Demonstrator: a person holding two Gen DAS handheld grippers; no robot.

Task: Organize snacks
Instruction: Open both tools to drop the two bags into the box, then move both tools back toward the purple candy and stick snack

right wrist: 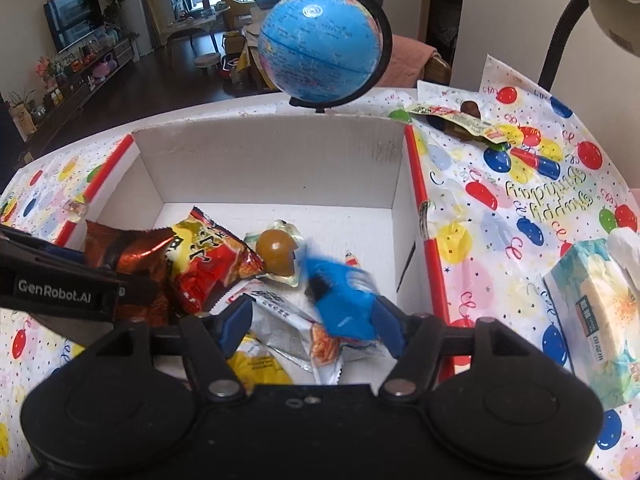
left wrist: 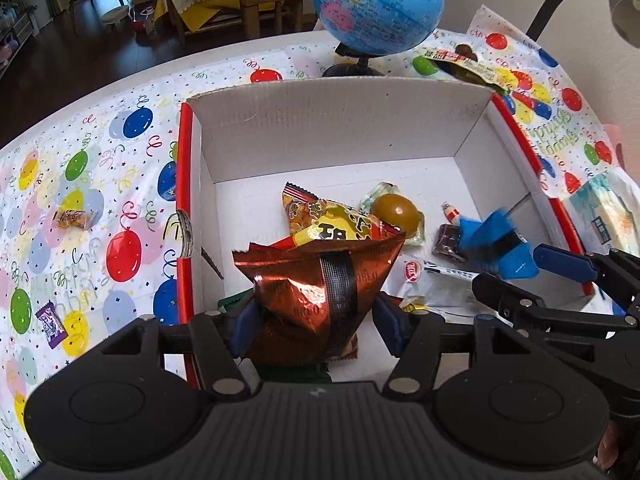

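Copper snack bag clamped in left gripper

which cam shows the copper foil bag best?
Left wrist. The copper foil bag sits centered and whole, pinched between the left gripper's fingers above the box. The right wrist view shows only its crinkled upper part at the left edge, the rest hidden behind the left gripper's black body.

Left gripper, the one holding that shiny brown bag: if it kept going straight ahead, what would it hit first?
Probably the red-and-yellow snack packet lying in the white box, just beyond the brown bag that the left gripper holds. Depth is hard to judge here.
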